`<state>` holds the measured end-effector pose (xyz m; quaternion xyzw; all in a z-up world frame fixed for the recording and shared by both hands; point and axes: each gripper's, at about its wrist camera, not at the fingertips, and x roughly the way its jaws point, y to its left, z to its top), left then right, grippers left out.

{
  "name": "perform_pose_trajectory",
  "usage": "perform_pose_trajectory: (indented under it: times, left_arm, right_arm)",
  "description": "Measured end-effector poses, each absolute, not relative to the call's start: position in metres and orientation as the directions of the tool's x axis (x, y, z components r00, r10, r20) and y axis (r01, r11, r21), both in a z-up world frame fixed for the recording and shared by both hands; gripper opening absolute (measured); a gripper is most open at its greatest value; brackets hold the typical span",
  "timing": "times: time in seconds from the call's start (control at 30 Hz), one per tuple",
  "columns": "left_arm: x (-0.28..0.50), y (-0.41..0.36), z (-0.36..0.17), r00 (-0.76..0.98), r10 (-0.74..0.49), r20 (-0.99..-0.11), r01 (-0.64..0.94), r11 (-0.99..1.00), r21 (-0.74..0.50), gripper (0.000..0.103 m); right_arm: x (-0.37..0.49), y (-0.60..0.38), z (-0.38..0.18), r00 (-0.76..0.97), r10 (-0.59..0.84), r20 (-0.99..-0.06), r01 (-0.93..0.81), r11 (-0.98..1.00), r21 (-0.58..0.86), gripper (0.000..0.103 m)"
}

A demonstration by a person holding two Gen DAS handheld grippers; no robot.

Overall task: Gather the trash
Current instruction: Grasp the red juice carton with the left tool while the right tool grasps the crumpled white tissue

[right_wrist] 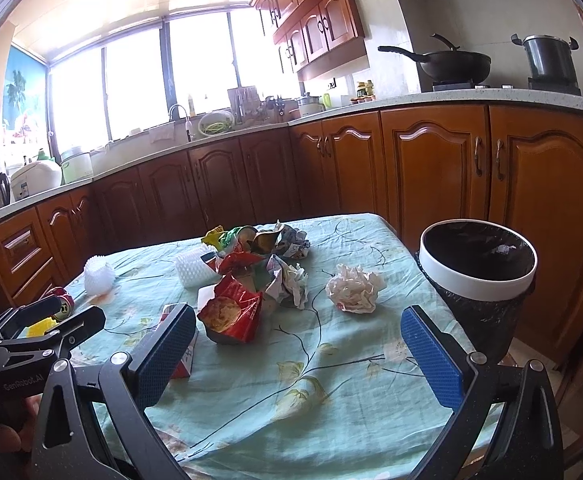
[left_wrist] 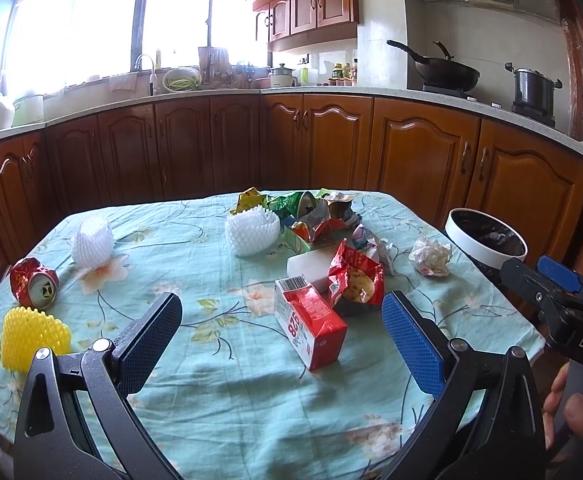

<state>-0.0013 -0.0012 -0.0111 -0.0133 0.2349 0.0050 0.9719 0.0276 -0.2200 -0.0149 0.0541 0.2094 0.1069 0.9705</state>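
Trash is lying scattered over the desk (left_wrist: 211, 380), and going left to right it is spreading from loose pieces to a heap. At the left edge a yellow net (left_wrist: 33, 338) and a crushed can (left_wrist: 34, 283) are sitting near each other, with a white net (left_wrist: 92, 245) just behind them, all well apart from the rest.

The left gripper (left_wrist: 281, 344) is hovering low over the near desk, its fingers (left_wrist: 149, 338) spread wide and holding nothing. A red carton (left_wrist: 311, 326) is lying on its side between them, so it looks like the likeliest first pick.

Just beyond it a snack bag (left_wrist: 355, 280) is leaning against a white block (left_wrist: 309, 266), and behind those a second white net (left_wrist: 251, 234) is fronting a pile of wrappers (left_wrist: 315, 212).

The right gripper (right_wrist: 297, 354) is also gaping wide and empty, aimed at open cloth short of the snack bag. To its right a paper ball (right_wrist: 353, 288) is lying alone, near the bin (right_wrist: 477, 280).

The bin is standing off the desk's right corner, lined in black, probably so that pieces can be carried a short way and dropped in.
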Motion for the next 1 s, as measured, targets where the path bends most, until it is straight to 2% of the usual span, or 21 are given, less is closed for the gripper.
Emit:
perform_pose_trajectory:
  times: [0.33, 0.63, 0.8, 1.0]
  left_arm:
    - [0.009, -0.002, -0.019, 0.868, -0.013, -0.496, -0.003, 1.0, -0.031, 0.102]
    - [0.035, -0.005, -0.034, 0.811, -0.059, -0.582, 0.023, 0.997, -0.068, 0.102]
    - [0.053, -0.013, -0.041, 0.779, -0.05, -0.625, 0.023, 0.998, -0.052, 0.1]
    - [0.077, -0.022, -0.053, 0.728, -0.041, -0.684, 0.033, 0.999, -0.025, 0.09]
  right_arm:
    - [0.039, -0.224, -0.023, 0.873, 0.226, -0.432, -0.174, 0.972, 0.157, 0.103]
    - [0.065, -0.232, -0.033, 0.836, 0.227, -0.5, -0.163, 0.972, 0.169, 0.102]
    - [0.087, -0.24, -0.04, 0.809, 0.21, -0.549, -0.137, 0.976, 0.171, 0.094]
    - [0.121, -0.254, -0.051, 0.77, 0.204, -0.605, -0.104, 0.975, 0.196, 0.077]
